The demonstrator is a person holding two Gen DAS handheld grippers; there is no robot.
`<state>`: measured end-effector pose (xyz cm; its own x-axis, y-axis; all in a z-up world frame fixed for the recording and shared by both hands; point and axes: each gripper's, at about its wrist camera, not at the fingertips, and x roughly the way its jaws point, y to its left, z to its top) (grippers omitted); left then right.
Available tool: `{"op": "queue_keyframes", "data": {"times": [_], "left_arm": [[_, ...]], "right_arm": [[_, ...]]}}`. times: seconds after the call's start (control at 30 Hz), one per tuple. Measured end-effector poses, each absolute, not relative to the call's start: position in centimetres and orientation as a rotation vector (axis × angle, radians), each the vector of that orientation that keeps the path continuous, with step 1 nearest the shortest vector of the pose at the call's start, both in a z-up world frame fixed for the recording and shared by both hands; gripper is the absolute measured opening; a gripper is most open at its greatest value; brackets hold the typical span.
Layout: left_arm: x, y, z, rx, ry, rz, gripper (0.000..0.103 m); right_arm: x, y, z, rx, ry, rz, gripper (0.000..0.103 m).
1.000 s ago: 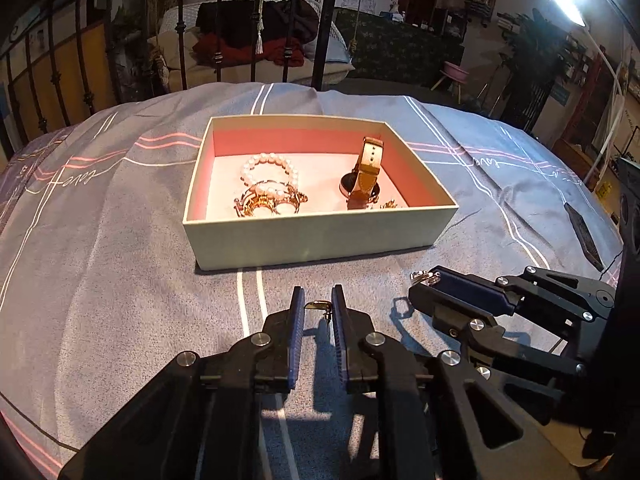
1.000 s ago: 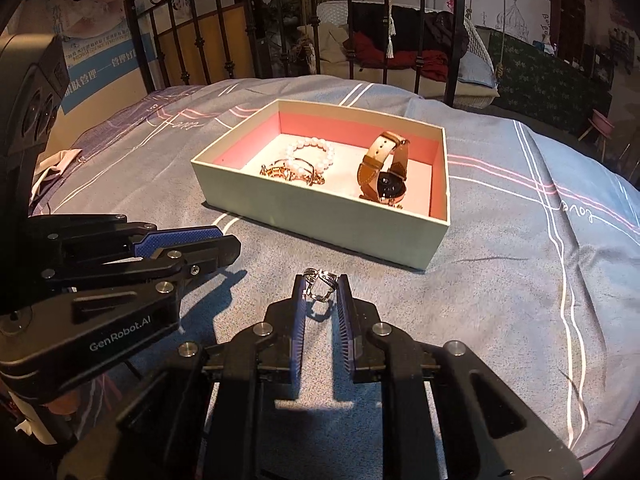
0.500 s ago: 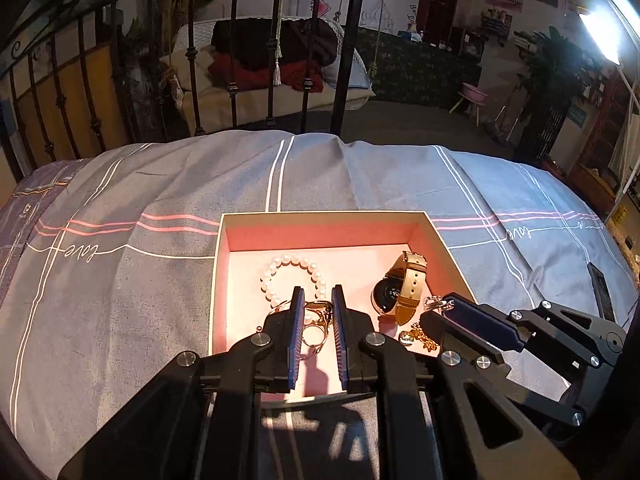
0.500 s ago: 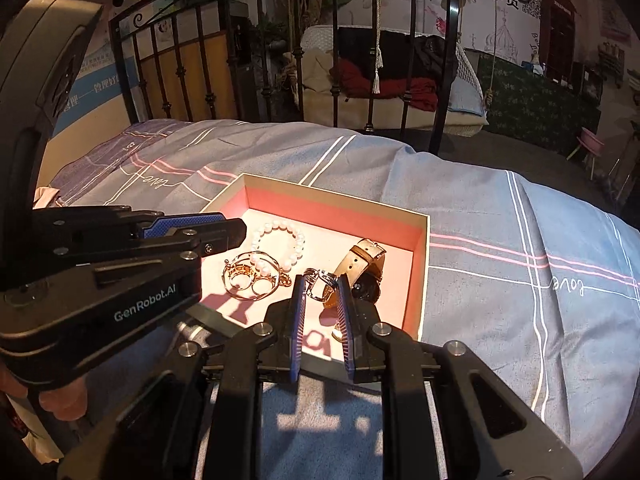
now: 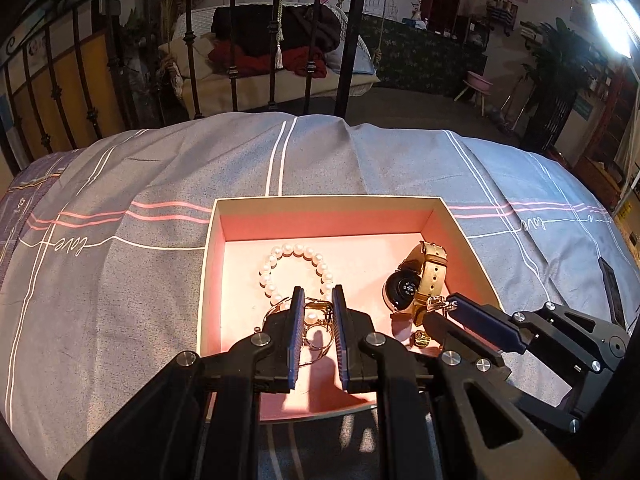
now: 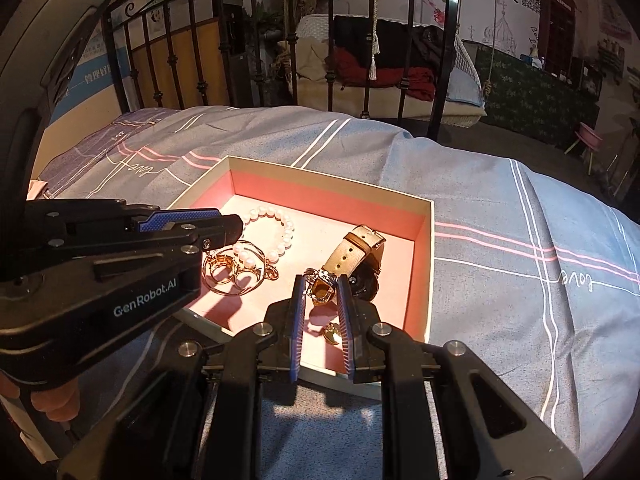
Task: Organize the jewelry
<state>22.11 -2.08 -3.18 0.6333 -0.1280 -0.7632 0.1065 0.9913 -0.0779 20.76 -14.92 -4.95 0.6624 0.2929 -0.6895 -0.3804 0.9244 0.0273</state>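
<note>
Box (image 5: 460, 224) holds pearl bracelet (image 5: 294, 268), watch (image 5: 420, 284). Your left gripper (image 5: 316, 300) is narrowly parted, empty; right gripper (image 6: 320, 288) pinches a ring (image 6: 320, 286).

Pretty sure this is somebody's home, a bedroom that opens into a lived-in room. There's a bed (image 5: 160, 216) with a grey striped cover and a black iron bed frame (image 5: 272, 40) at 12 o'clock, a wicker swing seat (image 6: 384, 80) piled with clothes behind it, and a pink stool (image 5: 480, 82) near 2 o'clock.
</note>
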Motion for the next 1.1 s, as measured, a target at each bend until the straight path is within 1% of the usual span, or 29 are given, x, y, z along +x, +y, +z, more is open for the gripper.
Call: {"op": "queue_keyframes", "data": {"times": [0.2, 0.27, 0.3, 0.33, 0.37, 0.4, 0.43, 0.47, 0.5, 0.53, 0.57, 0.6, 0.63, 0.7, 0.77, 0.9, 0.93, 1.0, 1.1], "left_arm": [[22.4, -2.1, -3.5, -0.026, 0.885, -0.120, 0.014], [22.4, -2.0, -3.4, -0.029, 0.886, -0.120, 0.015], [22.3, -2.0, -3.3, -0.027, 0.883, -0.116, 0.018], [22.3, -2.0, -3.1, -0.028, 0.879, -0.108, 0.026], [22.2, -1.8, -3.0, -0.033, 0.876, -0.104, 0.031], [22.1, -1.6, -2.8, -0.041, 0.871, -0.101, 0.045], [21.9, -1.5, -2.6, -0.046, 0.860, -0.094, 0.055], [21.7, -1.4, -2.4, -0.046, 0.849, -0.083, 0.058], [21.4, -1.3, -2.1, -0.043, 0.838, -0.078, 0.063], [21.0, -1.3, -1.9, -0.041, 0.829, -0.080, 0.069], [20.5, -1.2, -1.5, -0.039, 0.813, -0.082, 0.072], [19.7, -1.1, -1.1, -0.041, 0.788, -0.088, 0.076], [18.7, -1.0, -0.6, -0.046, 0.754, -0.096, 0.078], [16.0, -0.5, 0.6, -0.065, 0.647, -0.095, 0.080], [12.8, -0.2, 1.8, -0.067, 0.527, -0.096, 0.083], [6.4, 0.0, 3.1, -0.007, 0.307, -0.057, 0.089], [5.1, 0.1, 3.1, 0.006, 0.265, -0.041, 0.092], [3.3, 0.5, 3.0, 0.020, 0.216, -0.012, 0.095], [2.6, 0.8, 2.7, 0.009, 0.229, -0.017, 0.096]], "right_arm": [[21.2, -15.0, -5.6, -0.130, 0.777, 0.376, 0.017], [21.1, -15.0, -5.6, -0.131, 0.774, 0.383, 0.017], [21.1, -14.9, -5.5, -0.136, 0.770, 0.382, 0.017], [21.0, -14.8, -5.4, -0.141, 0.766, 0.381, 0.021], [20.9, -14.8, -5.3, -0.141, 0.762, 0.384, 0.035], [20.6, -14.9, -5.2, -0.140, 0.755, 0.382, 0.044], [20.4, -14.9, -5.0, -0.143, 0.742, 0.375, 0.060], [20.1, -14.9, -4.8, -0.145, 0.727, 0.371, 0.066], [19.7, -15.0, -4.7, -0.147, 0.720, 0.373, 0.067], [19.5, -15.0, -4.6, -0.150, 0.719, 0.377, 0.070], [19.2, -15.1, -4.6, -0.153, 0.718, 0.379, 0.079], [18.7, -15.2, -4.5, -0.155, 0.709, 0.377, 0.085], [18.0, -15.5, -4.4, -0.155, 0.691, 0.368, 0.092], [16.1, -16.3, -3.8, -0.150, 0.623, 0.347, 0.093], [13.6, -17.2, -3.2, -0.136, 0.521, 0.320, 0.097], [8.7, -18.6, -2.1, -0.110, 0.338, 0.272, 0.097], [7.7, -18.8, -2.0, -0.103, 0.300, 0.265, 0.097], [6.1, -19.2, -1.7, -0.088, 0.239, 0.250, 0.097], [5.1, -19.8, -1.2, -0.060, 0.201, 0.228, 0.097]]}}
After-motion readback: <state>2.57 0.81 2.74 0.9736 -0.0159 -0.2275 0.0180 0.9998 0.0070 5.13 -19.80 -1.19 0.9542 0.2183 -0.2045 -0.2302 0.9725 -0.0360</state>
